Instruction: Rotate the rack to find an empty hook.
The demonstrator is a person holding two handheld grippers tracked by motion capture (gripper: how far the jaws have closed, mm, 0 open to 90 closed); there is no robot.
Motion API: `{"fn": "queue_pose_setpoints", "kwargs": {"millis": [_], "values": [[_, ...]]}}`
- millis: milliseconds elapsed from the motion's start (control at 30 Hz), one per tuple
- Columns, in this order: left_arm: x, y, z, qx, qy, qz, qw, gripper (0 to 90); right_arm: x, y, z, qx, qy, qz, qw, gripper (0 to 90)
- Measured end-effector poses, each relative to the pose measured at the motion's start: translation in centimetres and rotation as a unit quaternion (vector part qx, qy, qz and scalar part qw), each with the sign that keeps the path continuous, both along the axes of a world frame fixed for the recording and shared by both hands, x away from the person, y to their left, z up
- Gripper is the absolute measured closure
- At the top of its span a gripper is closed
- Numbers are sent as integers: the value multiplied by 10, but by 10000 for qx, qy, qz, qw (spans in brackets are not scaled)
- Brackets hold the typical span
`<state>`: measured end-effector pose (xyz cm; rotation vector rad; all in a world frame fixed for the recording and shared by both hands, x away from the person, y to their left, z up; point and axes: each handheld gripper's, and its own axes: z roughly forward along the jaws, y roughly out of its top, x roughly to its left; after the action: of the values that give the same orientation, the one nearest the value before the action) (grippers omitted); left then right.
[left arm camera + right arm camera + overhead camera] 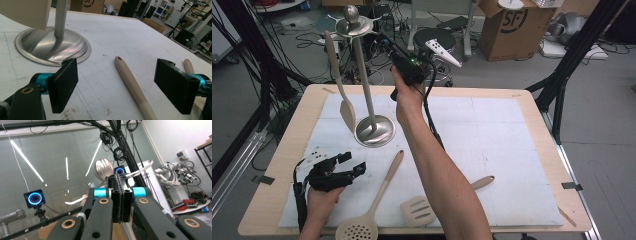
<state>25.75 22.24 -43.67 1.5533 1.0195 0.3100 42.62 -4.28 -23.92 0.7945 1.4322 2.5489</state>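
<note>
A person works at a table (542,130) covered by a white mat. The right gripper (388,46) is raised at the far side, jaws clenched together on nothing, its tip just beside the top of a metal stand (367,95) whose ball cap and hooks sit high. One spatula (339,82) hangs from a hook on the stand's left. The left gripper (349,164) rests near the front left, jaws released wide, aimed at the handle of a skimmer (372,205) lying on the mat. A slotted turner (432,205) lies to its right, partly under the right forearm. A likely risk: the raised gripper may bump the stand's top, tipping it or knocking the hung spatula loose.
</note>
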Motion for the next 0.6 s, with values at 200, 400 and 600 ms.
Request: {"fn": "queue_pose_setpoints", "kwargs": {"millis": [200,400,600], "values": [[1,0,0,21,7,-4,10000,199,0,0,1,-53,-18,70,10000,900],[0,0,0,34,2,-13,10000,199,-2,-1,2,-232,19,-98,9997,900],[0,0,0,23,7,-7,10000,198,-6,6,1,-340,29,20,9994,900]]}}
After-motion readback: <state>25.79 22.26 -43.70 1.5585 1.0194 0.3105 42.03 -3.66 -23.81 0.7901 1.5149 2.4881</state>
